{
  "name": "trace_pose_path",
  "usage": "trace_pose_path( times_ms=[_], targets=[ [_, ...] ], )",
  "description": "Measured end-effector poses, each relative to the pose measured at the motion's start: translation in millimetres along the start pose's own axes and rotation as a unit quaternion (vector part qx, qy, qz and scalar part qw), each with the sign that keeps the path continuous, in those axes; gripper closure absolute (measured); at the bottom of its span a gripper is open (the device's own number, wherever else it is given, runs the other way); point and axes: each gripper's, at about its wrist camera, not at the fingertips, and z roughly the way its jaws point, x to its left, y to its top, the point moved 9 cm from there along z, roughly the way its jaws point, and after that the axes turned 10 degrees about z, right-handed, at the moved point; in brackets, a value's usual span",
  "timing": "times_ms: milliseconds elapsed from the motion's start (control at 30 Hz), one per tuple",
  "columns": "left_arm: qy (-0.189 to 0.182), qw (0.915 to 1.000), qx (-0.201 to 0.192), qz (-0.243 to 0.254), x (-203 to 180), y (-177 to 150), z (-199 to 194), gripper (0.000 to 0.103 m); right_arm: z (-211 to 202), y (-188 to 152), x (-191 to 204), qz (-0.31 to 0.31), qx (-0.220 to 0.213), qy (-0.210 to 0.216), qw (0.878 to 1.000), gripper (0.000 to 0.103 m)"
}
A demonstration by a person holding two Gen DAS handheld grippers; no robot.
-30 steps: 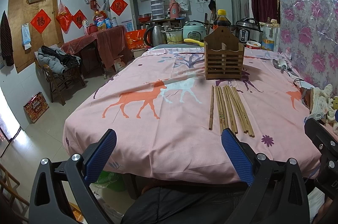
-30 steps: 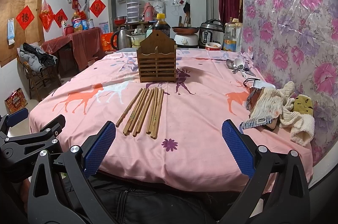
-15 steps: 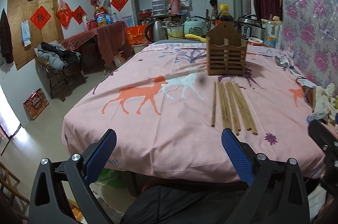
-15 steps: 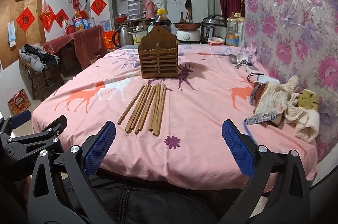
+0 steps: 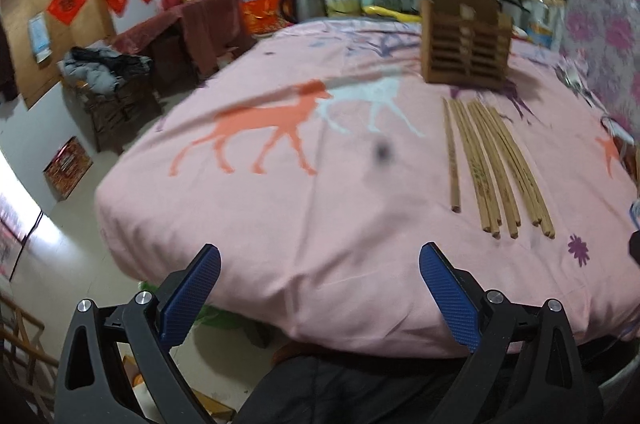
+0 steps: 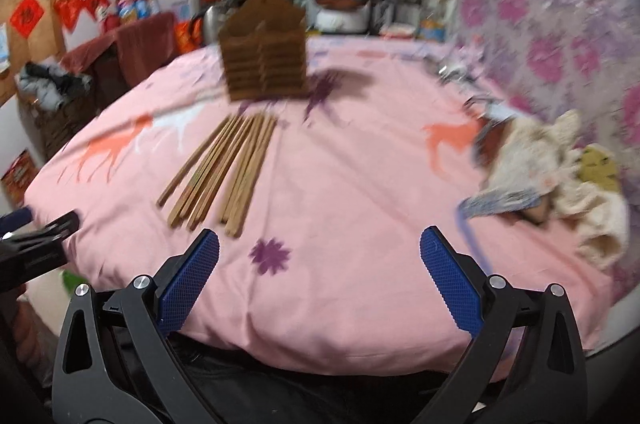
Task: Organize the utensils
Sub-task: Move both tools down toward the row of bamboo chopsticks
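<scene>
A: Both cams moved fwd & closer vs a sec ago; chopsticks (image 6: 224,168) now just ahead-left of right gripper (image 6: 319,272), wooden holder (image 6: 264,48) beyond them.

B: Grippers?

A: Right spread wide, empty, touching nothing. Left gripper (image 5: 319,282) same; chopsticks (image 5: 492,164) ahead-right of it on the surface (image 5: 320,224).

B: Tip?

A: Imo take one stick near its end, pinch square, then drop upright into holder.
</scene>
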Motion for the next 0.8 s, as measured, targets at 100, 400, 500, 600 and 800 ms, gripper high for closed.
trace_pose_path(
  times_ms=[100, 400, 500, 600, 800],
  targets=[
    [-0.014, 0.9997, -0.003, 0.021, -14.5, 7.5, 12.9, 0.006, 9.1, 1.6, 1.3, 0.009, -0.004, 0.01, 1.0, 0.007],
    [-0.054, 0.996, -0.004, 0.071, -52.0, 34.8, 53.2, 0.006, 26.3, 15.6, 9.8, -0.004, -0.02, 0.018, 1.0, 0.007],
    [-0.062, 0.9944, -0.007, 0.085, -58.3, 40.2, 64.7, 0.006, 29.2, 18.1, 9.3, -0.008, -0.022, 0.023, 0.999, 0.007],
    [-0.069, 0.9942, 0.0, 0.083, -60.8, 43.2, 79.4, 0.005, 35.1, 18.8, 7.4, -0.012, -0.016, 0.021, 1.0, 0.007],
    [-0.036, 0.9967, -0.008, 0.072, -44.8, 56.7, 93.5, 0.014, 55.6, 9.6, 13.4, -0.029, 0.015, 0.029, 0.999, 0.017]
  ],
)
